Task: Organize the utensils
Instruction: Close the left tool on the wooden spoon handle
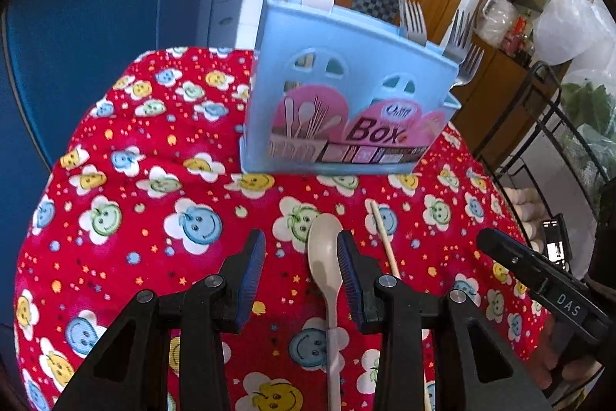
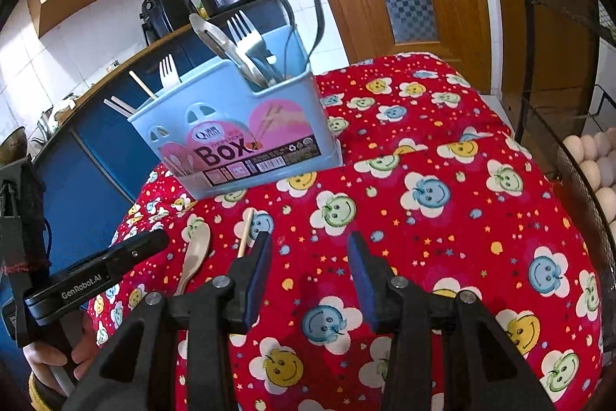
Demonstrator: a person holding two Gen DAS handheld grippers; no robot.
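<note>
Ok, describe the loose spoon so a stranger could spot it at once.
Find the blue utensil box on the red smiley-face cloth. On the cloth in front of it lie two loose pieces; the spoon is the beige one with an oval bowl, beside a thin wooden chopstick.

One light-blue plastic utensil box (image 1: 346, 79), one beige plastic spoon (image 1: 325, 257) and one wooden chopstick (image 1: 383, 237) lie on the cloth.

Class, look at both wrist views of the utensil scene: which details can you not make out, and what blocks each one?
- Beige plastic spoon: handle end cut off by the bottom edge, left wrist view.
- Thin wooden chopstick: lower part hidden behind the left gripper.
- Light blue plastic utensil box: its walls hide the lower ends of the utensils inside, both views.
</note>
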